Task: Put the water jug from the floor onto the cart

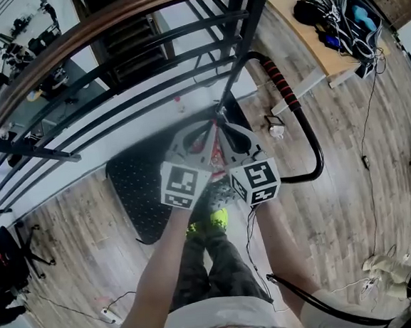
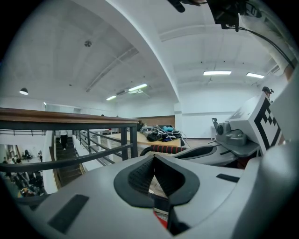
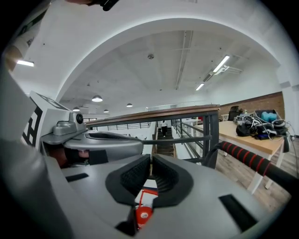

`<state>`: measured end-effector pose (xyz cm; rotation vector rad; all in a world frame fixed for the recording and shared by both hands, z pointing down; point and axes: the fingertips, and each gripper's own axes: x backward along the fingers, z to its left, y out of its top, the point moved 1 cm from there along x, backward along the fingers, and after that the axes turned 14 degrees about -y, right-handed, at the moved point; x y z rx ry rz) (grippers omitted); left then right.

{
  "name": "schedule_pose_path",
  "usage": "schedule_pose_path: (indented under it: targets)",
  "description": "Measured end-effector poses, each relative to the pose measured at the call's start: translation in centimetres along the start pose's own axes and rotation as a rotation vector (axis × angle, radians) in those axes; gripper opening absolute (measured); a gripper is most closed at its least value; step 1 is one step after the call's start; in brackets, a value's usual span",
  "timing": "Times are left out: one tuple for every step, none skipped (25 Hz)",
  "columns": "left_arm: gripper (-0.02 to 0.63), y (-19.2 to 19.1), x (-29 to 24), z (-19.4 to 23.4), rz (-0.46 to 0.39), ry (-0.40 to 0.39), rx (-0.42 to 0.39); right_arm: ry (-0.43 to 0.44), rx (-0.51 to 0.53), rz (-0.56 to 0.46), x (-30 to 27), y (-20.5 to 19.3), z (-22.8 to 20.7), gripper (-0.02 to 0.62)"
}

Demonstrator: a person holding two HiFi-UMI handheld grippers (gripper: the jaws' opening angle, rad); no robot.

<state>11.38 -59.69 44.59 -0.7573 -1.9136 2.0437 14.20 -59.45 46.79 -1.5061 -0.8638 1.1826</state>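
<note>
The water jug (image 1: 215, 150) shows only as red and white parts between my two grippers, which hide most of it. Its red cap (image 3: 142, 214) and thin red handle sit just below the right jaws, and a red bit (image 2: 161, 219) shows under the left jaws. My left gripper (image 1: 204, 128) and right gripper (image 1: 225, 128) stand side by side, both shut on the jug's top. The black cart deck (image 1: 140, 194) lies below and left of them. Its handle with the red-and-black grip (image 1: 285, 88) rises at the right.
A dark railing with a wooden top rail (image 1: 108, 32) runs just beyond the cart, above a stairwell. A desk piled with bags and cables (image 1: 336, 20) stands at the far right. The person's yellow-green shoes (image 1: 210, 222) are under the grippers. Cables trail over the wooden floor (image 1: 369, 152).
</note>
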Motion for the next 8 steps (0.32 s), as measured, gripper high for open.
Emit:
schedule_pose_path:
  targets:
    - [0.011, -0.08, -0.14, -0.06, 0.003, -0.002, 0.001, -0.001, -0.001, 0.001, -0.06, -0.02, -0.09, 0.029]
    - [0.011, -0.19, -0.24, -0.10, 0.005, -0.003, 0.003, -0.003, -0.002, 0.002, -0.10, -0.10, -0.19, 0.029]
    - [0.011, -0.29, -0.29, -0.12, 0.006, -0.002, 0.005, -0.003, -0.003, 0.003, -0.14, -0.19, -0.28, 0.029]
    - [0.011, -0.36, -0.30, -0.11, 0.006, 0.000, 0.007, -0.004, -0.002, 0.005, -0.17, -0.29, -0.35, 0.029]
    - [0.011, -0.42, -0.28, -0.11, 0.006, 0.002, 0.008, -0.004, -0.001, 0.007, -0.19, -0.38, -0.40, 0.029]
    - [0.011, -0.48, -0.26, -0.11, 0.007, 0.003, 0.009, -0.005, -0.001, 0.009, -0.19, -0.47, -0.45, 0.029]
    - [0.011, -0.55, -0.24, -0.11, 0.007, 0.004, 0.010, -0.006, 0.000, 0.011, -0.19, -0.56, -0.50, 0.029]
    - [0.011, -0.63, -0.21, -0.13, 0.008, 0.004, 0.011, -0.007, 0.000, 0.013, -0.17, -0.65, -0.54, 0.029]
